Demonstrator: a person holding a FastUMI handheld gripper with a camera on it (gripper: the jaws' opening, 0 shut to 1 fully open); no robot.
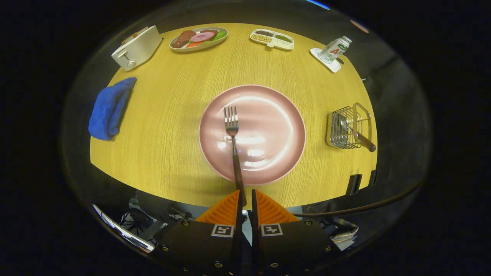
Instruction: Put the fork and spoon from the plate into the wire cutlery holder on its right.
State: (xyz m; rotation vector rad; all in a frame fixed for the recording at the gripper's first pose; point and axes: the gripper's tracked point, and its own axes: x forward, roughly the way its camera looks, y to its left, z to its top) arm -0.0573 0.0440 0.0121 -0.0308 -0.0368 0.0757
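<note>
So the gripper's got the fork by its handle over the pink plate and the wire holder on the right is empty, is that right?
Not quite. The gripper view shows the wire holder already has a utensil in it, its handle sticking out toward the table edge. The rest stands: the gripper is shut on the fork by its handle, over the pink plate.

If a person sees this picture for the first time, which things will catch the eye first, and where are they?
First comes the round pink plate in the middle of the yellow wooden table, with the metal fork with a dark handle raised over it, its handle end clamped between the fingers of the gripper. To the plate's right stands the wire cutlery holder, a dark-handled utensil already inside. Left of the plate lies a crumpled blue cloth.
</note>
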